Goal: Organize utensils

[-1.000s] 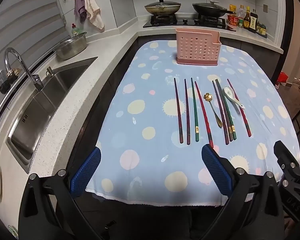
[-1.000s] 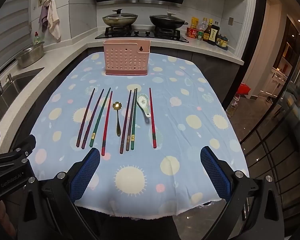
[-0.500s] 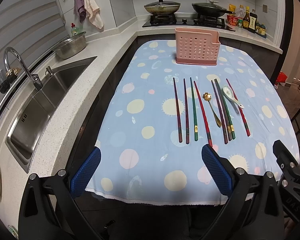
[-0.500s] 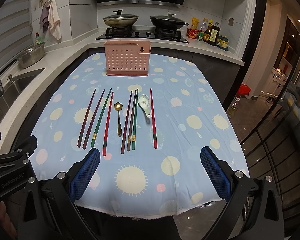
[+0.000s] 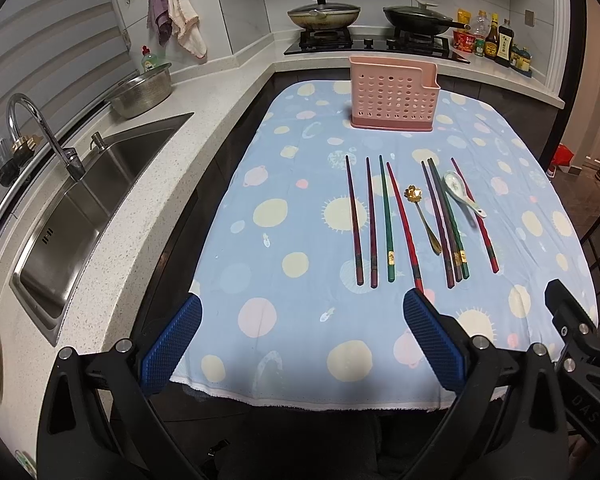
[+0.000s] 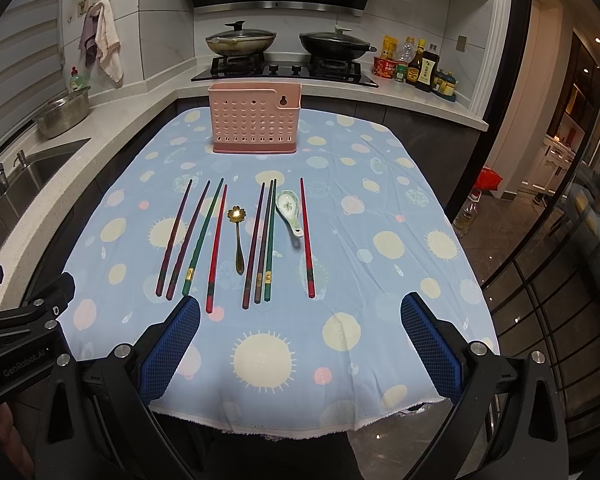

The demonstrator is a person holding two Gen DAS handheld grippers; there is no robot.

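Several chopsticks, maroon (image 6: 175,236), green (image 6: 202,237) and red (image 6: 306,236), lie side by side on a blue spotted tablecloth (image 6: 340,264). Among them rest a gold flower-headed spoon (image 6: 238,236) and a white ceramic spoon (image 6: 288,208). A pink perforated utensil holder (image 6: 255,118) stands upright behind them. My right gripper (image 6: 300,338) hovers open over the cloth's near edge, short of the chopstick ends. My left gripper (image 5: 302,338) is open too, low and left of the utensils; the same chopsticks (image 5: 388,220), gold spoon (image 5: 422,218), white spoon (image 5: 462,194) and holder (image 5: 394,96) lie ahead of it.
A steel sink (image 5: 84,200) with a tap (image 5: 40,128) and a metal bowl (image 5: 142,90) sit in the counter on the left. Two lidded pans (image 6: 240,40) stand on the hob behind, sauce bottles (image 6: 416,66) beside them. The table's right edge drops to the floor.
Both grippers have eased slightly forward and the views shifted a little; the utensils lie as before and both grippers stay open.
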